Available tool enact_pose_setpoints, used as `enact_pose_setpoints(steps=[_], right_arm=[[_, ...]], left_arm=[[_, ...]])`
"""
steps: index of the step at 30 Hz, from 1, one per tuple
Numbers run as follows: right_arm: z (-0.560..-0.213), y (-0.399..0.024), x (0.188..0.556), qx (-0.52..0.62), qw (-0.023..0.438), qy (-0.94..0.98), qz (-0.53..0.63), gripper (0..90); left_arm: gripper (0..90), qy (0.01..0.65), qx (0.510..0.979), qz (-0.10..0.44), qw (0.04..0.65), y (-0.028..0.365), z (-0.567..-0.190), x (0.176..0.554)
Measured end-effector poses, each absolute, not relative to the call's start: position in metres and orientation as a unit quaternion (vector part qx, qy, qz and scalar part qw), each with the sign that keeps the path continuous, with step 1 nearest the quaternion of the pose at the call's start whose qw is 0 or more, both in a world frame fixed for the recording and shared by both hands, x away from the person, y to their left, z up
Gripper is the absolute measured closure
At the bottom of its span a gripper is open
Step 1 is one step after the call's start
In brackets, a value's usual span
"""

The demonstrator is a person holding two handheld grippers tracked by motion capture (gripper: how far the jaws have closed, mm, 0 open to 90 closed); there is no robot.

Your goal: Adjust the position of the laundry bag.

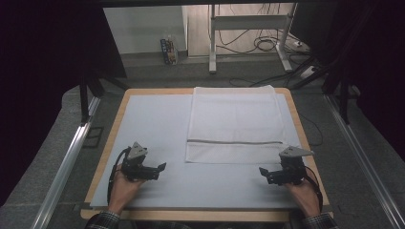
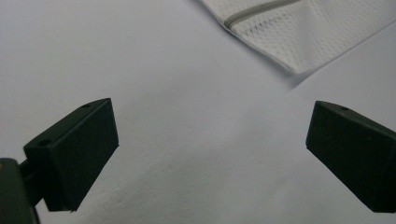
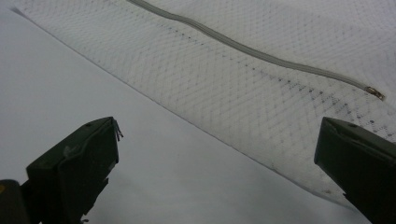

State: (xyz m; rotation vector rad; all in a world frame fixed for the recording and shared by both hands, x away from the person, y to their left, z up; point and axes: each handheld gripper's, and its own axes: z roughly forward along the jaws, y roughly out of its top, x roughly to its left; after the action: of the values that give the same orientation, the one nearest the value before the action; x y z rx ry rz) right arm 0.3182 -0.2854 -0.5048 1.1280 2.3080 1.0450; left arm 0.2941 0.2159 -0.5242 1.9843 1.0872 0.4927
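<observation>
White mesh bag lies flat on the far right part of the table, zipper running across near its front edge. Both claws sit low at the near edge, well apart from each other. Left claw has its jaws wide apart with nothing between them, bare table under it and the bag's corner off ahead. Right claw is spread wide too, empty, hovering just by the bag's front edge, zipper pull near its jaw.

Grey mat on wooden table.
</observation>
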Motion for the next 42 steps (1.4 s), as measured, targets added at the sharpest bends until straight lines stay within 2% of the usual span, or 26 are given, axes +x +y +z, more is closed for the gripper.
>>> enact_pose_setpoints(steps=[20, 29, 35, 42], right_arm=[[-0.504, -0.284, 0.319, 0.402, 0.202, 0.817, 0.361, 0.0], [-0.501, -0.283, 0.323, 0.395, 0.208, 0.819, 0.361, 0.0], [-0.5, -0.283, 0.327, 0.401, 0.192, 0.821, 0.359, 0.1], [-0.495, -0.285, 0.332, 0.411, 0.2, 0.82, 0.345, 11.1]], left_arm=[[4.7, 0.429, 0.797, 0.191, 0.381, 0.202, -0.523, 0.302], [10.4, 0.42, 0.805, 0.182, 0.378, 0.187, -0.524, 0.312], [15.1, 0.418, 0.809, 0.17, 0.378, 0.178, -0.522, 0.316], [15.4, 0.399, 0.821, 0.162, 0.375, 0.167, -0.522, 0.326]])
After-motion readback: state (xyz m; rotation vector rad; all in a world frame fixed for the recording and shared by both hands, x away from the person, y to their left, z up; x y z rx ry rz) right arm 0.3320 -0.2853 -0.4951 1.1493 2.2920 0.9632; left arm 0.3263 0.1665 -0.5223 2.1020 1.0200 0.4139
